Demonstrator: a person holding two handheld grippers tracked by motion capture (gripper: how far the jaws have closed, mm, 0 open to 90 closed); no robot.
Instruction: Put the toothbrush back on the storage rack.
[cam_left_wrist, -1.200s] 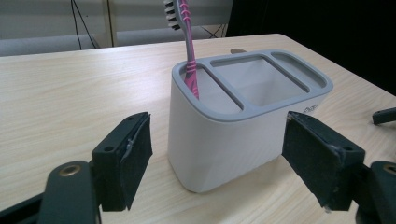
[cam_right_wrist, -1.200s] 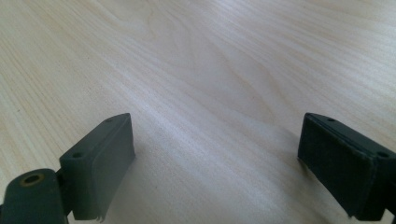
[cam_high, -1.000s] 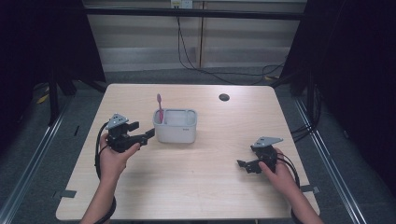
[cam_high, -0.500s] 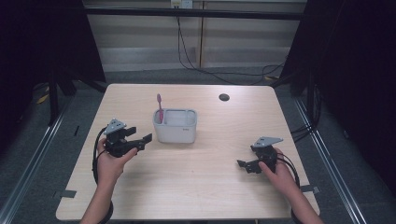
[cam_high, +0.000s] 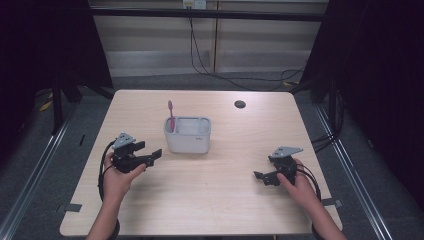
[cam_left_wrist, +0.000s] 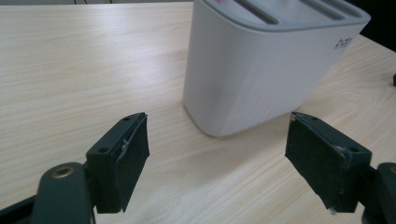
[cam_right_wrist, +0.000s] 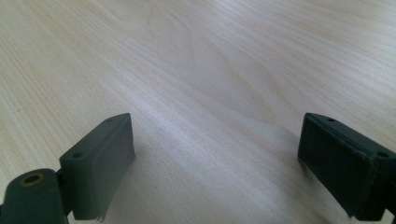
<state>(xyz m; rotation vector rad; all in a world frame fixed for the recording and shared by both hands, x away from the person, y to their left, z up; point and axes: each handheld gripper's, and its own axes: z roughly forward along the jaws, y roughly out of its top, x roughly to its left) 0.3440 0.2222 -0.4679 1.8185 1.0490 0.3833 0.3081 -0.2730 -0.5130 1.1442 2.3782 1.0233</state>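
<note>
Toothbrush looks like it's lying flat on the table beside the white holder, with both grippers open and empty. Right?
Not quite. The toothbrush stands upright in the holder, at its left end, as the high view shows. The rest holds: the left gripper and right gripper are both open and empty, which the two gripper views confirm.

Table evenly lit; surroundings dark; close foreground slightly soft.
</note>
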